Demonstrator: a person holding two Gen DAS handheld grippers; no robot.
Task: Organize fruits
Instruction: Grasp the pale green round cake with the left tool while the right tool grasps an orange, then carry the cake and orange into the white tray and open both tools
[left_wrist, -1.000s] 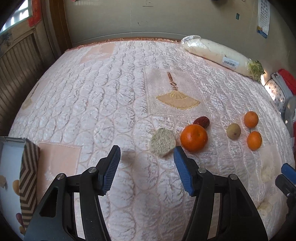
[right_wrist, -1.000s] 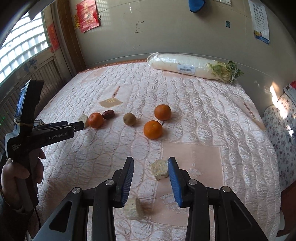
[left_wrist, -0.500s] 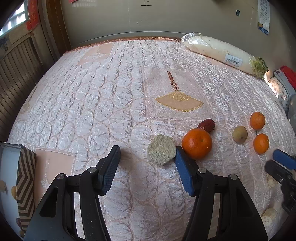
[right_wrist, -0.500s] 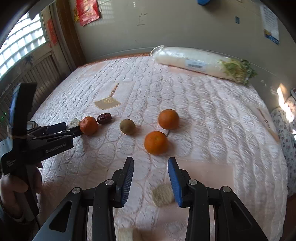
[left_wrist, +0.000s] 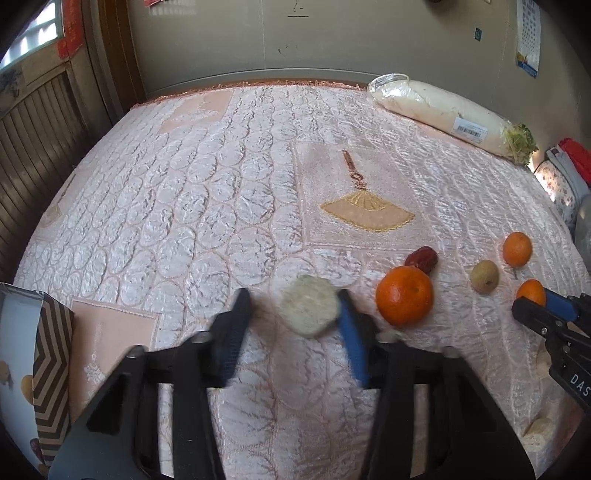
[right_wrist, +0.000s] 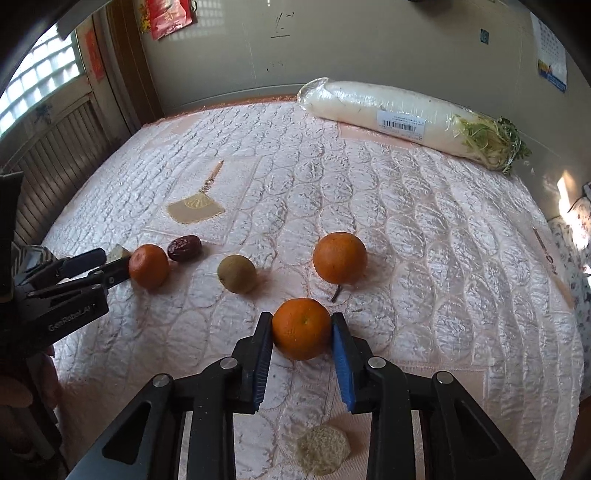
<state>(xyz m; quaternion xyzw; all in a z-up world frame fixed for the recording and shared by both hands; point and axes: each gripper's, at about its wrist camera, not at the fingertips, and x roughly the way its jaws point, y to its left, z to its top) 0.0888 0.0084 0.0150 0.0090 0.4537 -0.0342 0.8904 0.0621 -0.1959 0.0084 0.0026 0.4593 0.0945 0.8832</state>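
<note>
In the left wrist view my left gripper (left_wrist: 293, 295) is blurred and its jaws are closing around a pale round slice (left_wrist: 310, 310). The slice touches the right finger, with a gap at the left finger. Right of it lie a large orange (left_wrist: 404, 295), a red date (left_wrist: 421, 258), a brownish-green fruit (left_wrist: 484, 276) and an orange (left_wrist: 517, 249). In the right wrist view my right gripper (right_wrist: 301, 319) is closing on an orange (right_wrist: 302, 328); both pads touch its sides. Beyond it sit another orange (right_wrist: 340, 258) and the brownish-green fruit (right_wrist: 236, 273).
A plastic-wrapped white radish (right_wrist: 399, 114) lies along the far edge of the pink quilted bed (right_wrist: 406, 206). A box with a chevron pattern (left_wrist: 48, 369) stands at the near left. Another pale slice (right_wrist: 323, 450) lies under my right gripper. A hand (right_wrist: 14, 391) holds the left gripper.
My left gripper's fingers have come closer together around the pale slice. My right gripper has moved forward from the pale piece to the near orange, which now sits between its fingers.
</note>
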